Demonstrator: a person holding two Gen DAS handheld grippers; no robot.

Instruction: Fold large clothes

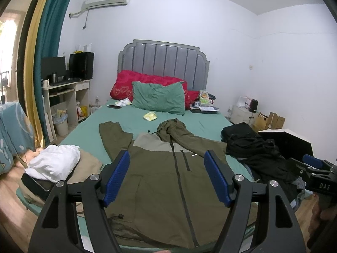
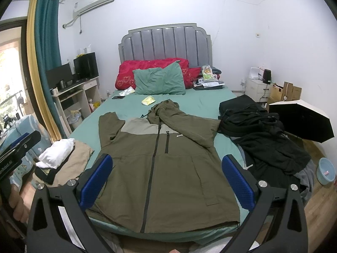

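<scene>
Olive jacket (image 2: 160, 160) spread flat on green-sheeted bed (image 2: 130, 107).

The left gripper (image 1: 166, 177) is held level and pointed forward, its two black arms spread wide, the blue-padded fingers (image 1: 118, 177) well apart with nothing between them. The right gripper (image 2: 166, 183) sits in the same pose beside it, jaws splayed, blue pads (image 2: 238, 183) facing each other across a broad gap, gripping nothing. Each tool shows at the edge of the other's view, held side by side. A bare hand (image 2: 15, 202) wraps the left tool's handle.
</scene>
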